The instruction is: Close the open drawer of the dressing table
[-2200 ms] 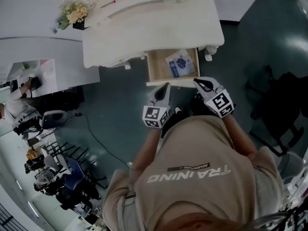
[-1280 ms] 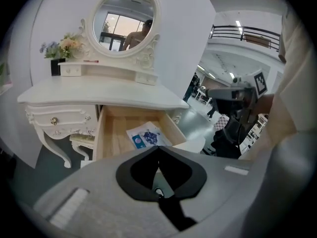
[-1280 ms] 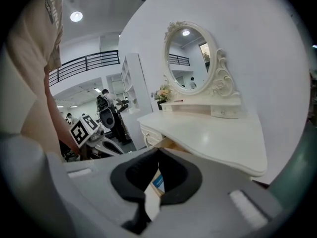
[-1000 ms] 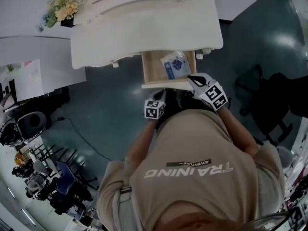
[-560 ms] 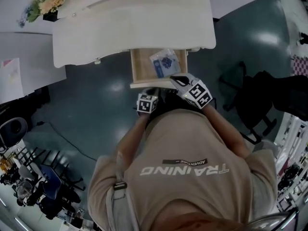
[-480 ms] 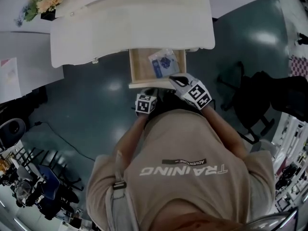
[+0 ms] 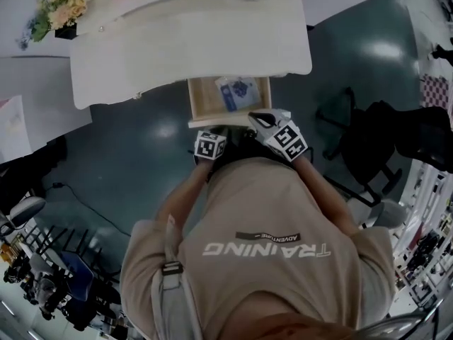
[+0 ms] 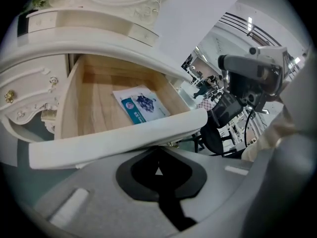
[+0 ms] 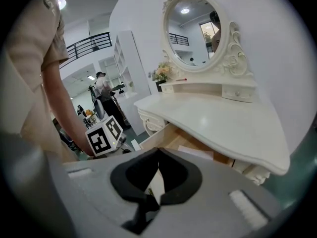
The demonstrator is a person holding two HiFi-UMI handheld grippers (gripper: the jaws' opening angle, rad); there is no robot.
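Drawer (image 7: 228, 99): partly open, upper centre. Left gripper (image 8: 158, 151), right gripper (image 9: 157, 151): jaws closed, empty, at its front. Closing push judged unfinished

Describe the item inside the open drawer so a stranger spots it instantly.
Find the white dressing table; an open wooden drawer juts from under its top. Inside lies a flat white packet with blue print, the only thing on the bare wood.

I seem to be working in a lab or test hall, not a home. The dressing table (image 7: 191, 41) with its oval mirror (image 9: 190, 31) stands on a glossy dark floor (image 7: 141, 161). Beside it are a plain white table (image 7: 32, 91) and an office chair (image 7: 368, 147), with open shelving (image 9: 126, 58) and a railed upper gallery (image 9: 91, 42) behind.
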